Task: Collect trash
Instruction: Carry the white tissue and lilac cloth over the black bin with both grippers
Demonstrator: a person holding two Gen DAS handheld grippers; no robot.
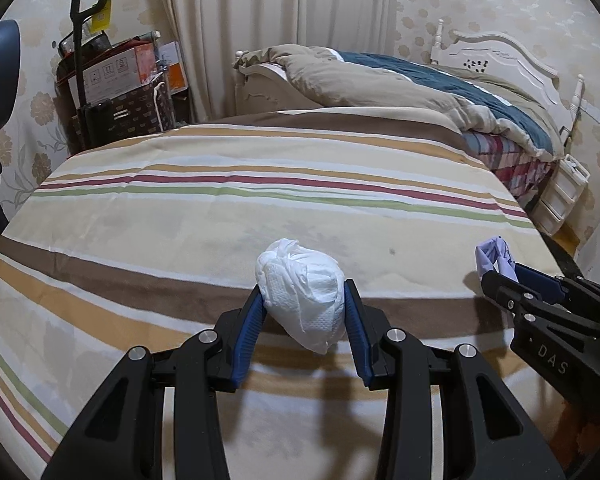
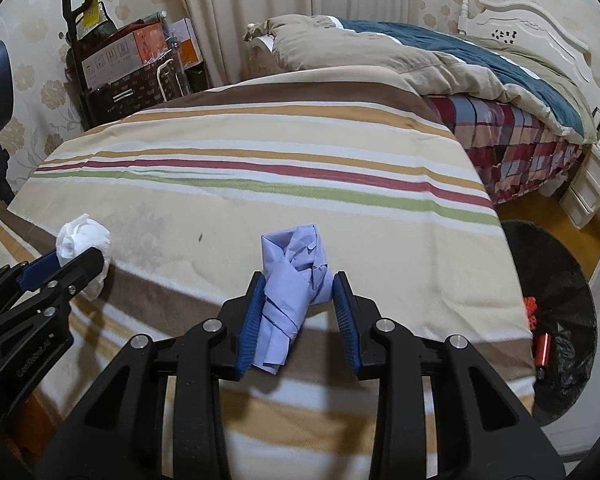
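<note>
My left gripper (image 1: 304, 296) is shut on a crumpled white tissue wad (image 1: 302, 292) and holds it above the striped tablecloth (image 1: 220, 208). My right gripper (image 2: 299, 294) is shut on a crumpled lilac paper wad (image 2: 292, 280), also held above the cloth. In the left wrist view the right gripper (image 1: 500, 276) shows at the right with the lilac paper (image 1: 494, 256). In the right wrist view the left gripper (image 2: 72, 260) shows at the left with the white wad (image 2: 82, 238). A bin with a black bag (image 2: 556, 320) stands on the floor off the table's right edge.
A bed with a tan and blue quilt (image 1: 400, 80) stands behind the table at the right. White drawers (image 1: 560, 196) stand beside it. A cart with boxes and bags (image 1: 112, 92) is at the back left. A fan (image 1: 0, 76) is at the far left. The bin holds red items (image 2: 540, 348).
</note>
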